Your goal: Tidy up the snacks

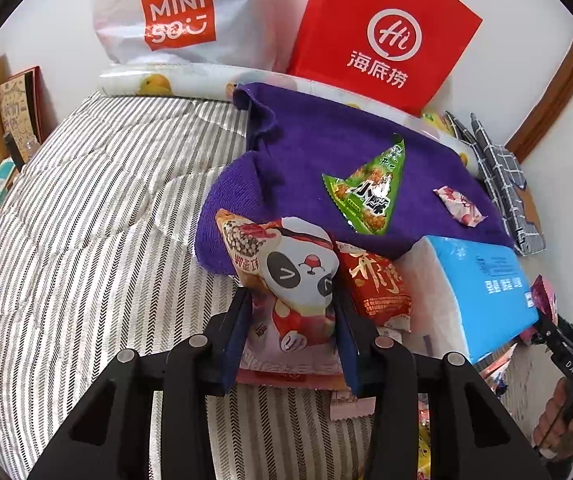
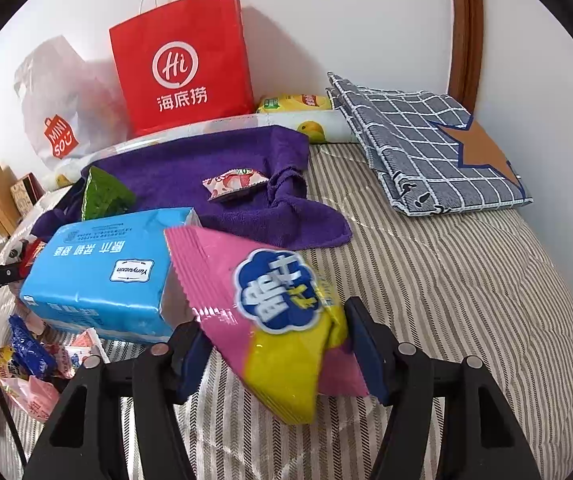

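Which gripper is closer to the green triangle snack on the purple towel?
Left. The left gripper, shut on a panda packet, sits just short of the green snack. The right gripper is beyond the tissue pack.

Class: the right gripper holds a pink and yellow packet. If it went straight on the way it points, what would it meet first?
Probably the purple towel ahead of the right gripper and its pink and yellow packet, though depth is unclear.

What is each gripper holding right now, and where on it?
The left gripper clamps the panda snack pack across its lower middle. The right gripper clamps the pink-and-yellow snack pack across its yellow lower end.
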Demonstrator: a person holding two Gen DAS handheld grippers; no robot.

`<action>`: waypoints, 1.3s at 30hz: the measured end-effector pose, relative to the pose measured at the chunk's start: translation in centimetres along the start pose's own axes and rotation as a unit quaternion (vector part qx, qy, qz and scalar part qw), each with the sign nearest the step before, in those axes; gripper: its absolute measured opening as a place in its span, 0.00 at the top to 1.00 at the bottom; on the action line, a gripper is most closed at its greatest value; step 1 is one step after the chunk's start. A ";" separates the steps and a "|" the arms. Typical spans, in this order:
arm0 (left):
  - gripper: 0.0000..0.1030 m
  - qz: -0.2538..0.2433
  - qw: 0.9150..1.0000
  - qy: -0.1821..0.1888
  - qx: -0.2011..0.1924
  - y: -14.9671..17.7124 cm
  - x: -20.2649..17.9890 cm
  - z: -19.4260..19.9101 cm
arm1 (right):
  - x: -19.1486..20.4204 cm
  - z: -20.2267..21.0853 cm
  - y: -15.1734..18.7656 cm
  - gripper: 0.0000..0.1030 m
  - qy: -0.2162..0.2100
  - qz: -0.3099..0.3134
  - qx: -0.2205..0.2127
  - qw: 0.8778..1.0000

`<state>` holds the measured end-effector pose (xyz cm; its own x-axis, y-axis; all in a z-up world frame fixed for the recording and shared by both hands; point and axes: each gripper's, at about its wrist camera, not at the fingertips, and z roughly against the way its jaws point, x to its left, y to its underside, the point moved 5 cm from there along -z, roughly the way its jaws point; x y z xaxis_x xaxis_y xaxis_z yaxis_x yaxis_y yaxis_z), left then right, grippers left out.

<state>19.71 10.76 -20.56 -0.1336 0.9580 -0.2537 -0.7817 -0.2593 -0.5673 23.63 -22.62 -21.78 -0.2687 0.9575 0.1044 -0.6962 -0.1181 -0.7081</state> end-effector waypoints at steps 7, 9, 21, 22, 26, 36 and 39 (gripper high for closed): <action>0.69 -0.004 1.000 0.008 -0.006 0.2 0.2 1.3 | 1.1 -0.5 -0.2 0.36 0.015 0.018 -0.007 1.000; 0.69 -0.005 1.000 0.012 -0.005 0.6 0.4 1.9 | 1.2 -0.3 -0.2 0.38 0.018 0.017 -0.014 1.000; 0.69 -0.014 1.000 0.018 -0.006 2.6 0.4 5.0 | 2.5 2.0 -0.1 0.48 0.009 0.020 -0.028 0.999; 0.69 -0.015 1.000 0.017 -0.006 2.8 0.4 5.1 | 2.6 2.2 0.0 0.48 0.009 0.019 -0.030 0.999; 0.68 -0.018 1.000 0.013 -0.002 3.2 0.3 4.9 | 2.6 2.6 0.5 0.48 0.003 0.014 -0.025 1.000; 0.68 -0.016 1.000 0.006 0.009 3.6 0.3 3.5 | 2.7 2.7 0.7 0.48 0.003 0.012 -0.023 1.000; 0.66 -0.017 1.000 0.005 0.010 3.6 0.2 3.4 | 2.7 2.7 0.7 0.48 0.003 0.012 -0.022 1.000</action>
<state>14.76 10.43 -20.01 -0.1006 0.9650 -0.2422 -0.7979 -0.2237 -0.5597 20.60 -20.80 -20.15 -0.2812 0.9560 0.0838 -0.6591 -0.1289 -0.7409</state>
